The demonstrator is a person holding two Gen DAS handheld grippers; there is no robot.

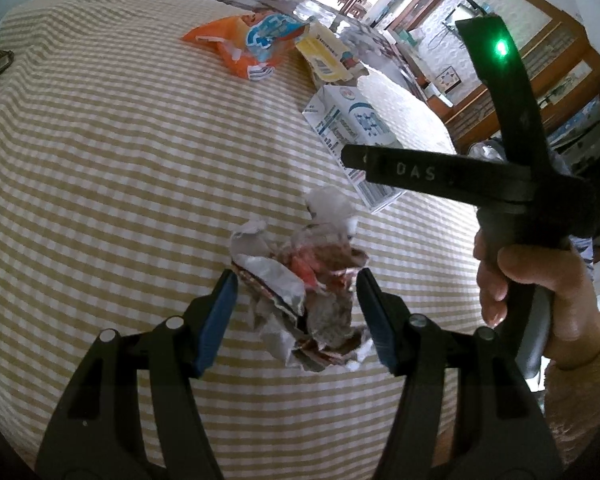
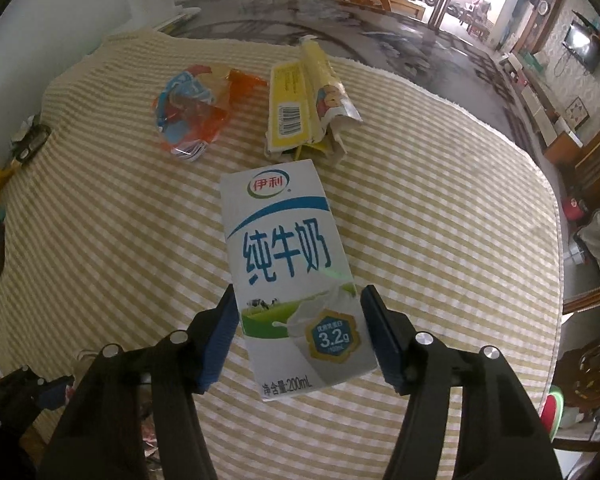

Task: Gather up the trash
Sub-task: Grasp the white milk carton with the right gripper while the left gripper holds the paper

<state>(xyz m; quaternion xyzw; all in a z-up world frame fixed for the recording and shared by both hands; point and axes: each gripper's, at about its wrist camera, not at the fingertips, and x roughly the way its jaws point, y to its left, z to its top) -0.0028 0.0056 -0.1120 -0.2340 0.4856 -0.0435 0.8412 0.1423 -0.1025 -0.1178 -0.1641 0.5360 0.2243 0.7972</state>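
My left gripper [image 1: 296,274] points down over the striped tablecloth [image 1: 100,160]. Its blue pads press on both sides of a crumpled red, white and silver wrapper [image 1: 300,304]. In the right wrist view, my right gripper [image 2: 299,290] straddles the lower half of a white and blue milk carton [image 2: 288,240] lying flat on the cloth, and both pads touch its sides. The left wrist view shows the same carton [image 1: 352,120] beyond the wrapper, partly hidden behind the right tool's black body [image 1: 500,184], which a hand [image 1: 540,292] grips.
An orange and blue snack bag [image 2: 188,112] and a yellow torn packet [image 2: 300,100] lie further back on the cloth. A dark small object [image 2: 32,140] sits at the cloth's left edge. The cloth's rounded edge [image 2: 540,184] drops off on the right.
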